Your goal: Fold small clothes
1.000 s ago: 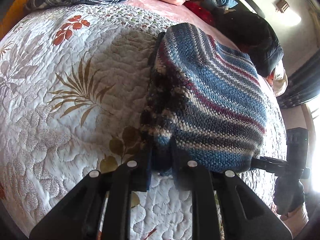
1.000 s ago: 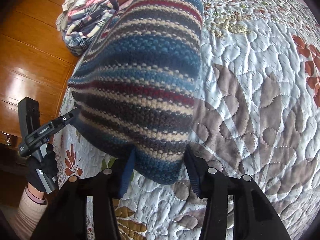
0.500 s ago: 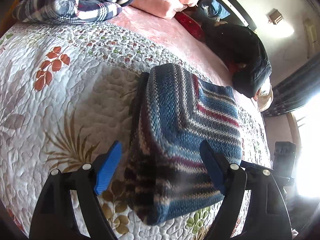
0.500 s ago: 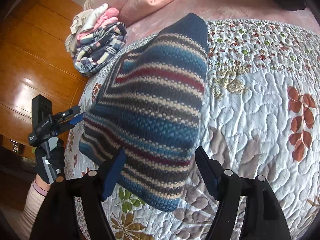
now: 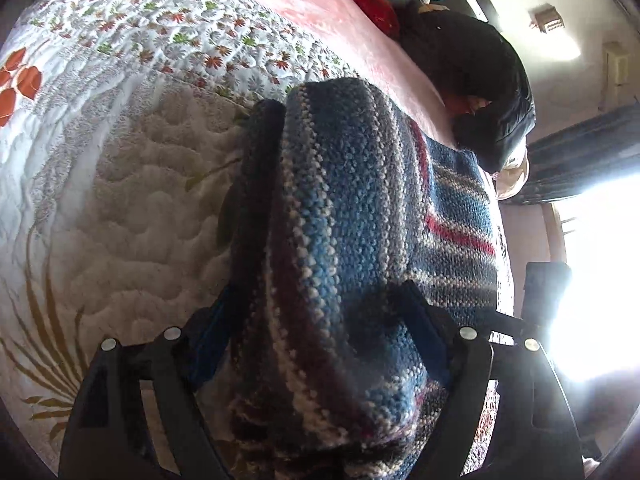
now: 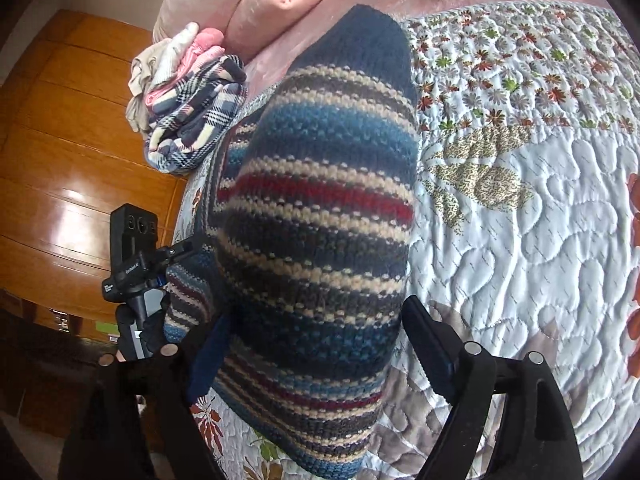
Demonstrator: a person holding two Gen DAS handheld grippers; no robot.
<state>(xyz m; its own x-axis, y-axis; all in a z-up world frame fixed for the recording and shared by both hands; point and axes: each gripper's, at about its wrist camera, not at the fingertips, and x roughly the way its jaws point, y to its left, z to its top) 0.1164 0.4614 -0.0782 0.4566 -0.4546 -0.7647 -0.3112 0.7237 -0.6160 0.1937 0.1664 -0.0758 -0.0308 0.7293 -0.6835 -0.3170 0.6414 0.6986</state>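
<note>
A folded striped knit sweater (image 5: 352,184) in blue, cream and red lies on the quilted bedspread (image 5: 120,200). My left gripper (image 5: 316,320) is open, its fingers straddling the near end of the bundle on both sides. The right wrist view shows the sweater (image 6: 320,160) from its other end, and my right gripper (image 6: 316,316) is open there too, one finger on each side of the knit. The left gripper (image 6: 160,264) appears at the sweater's far left end, held in a gloved hand. The right gripper's body (image 5: 544,292) is backlit at the right edge.
A pile of plaid and pink clothes (image 6: 192,120) lies at the head of the bed beside a pink pillow (image 6: 280,0). A dark jacket (image 5: 472,80) sits further along. A wooden wardrobe (image 6: 60,140) stands beside the bed. The quilt (image 6: 540,220) stretches away to the right.
Both grippers were shut on the sweater's edge one second ago. They opened and drew back, then came forward so the folded sweater now sits between their open fingers.
</note>
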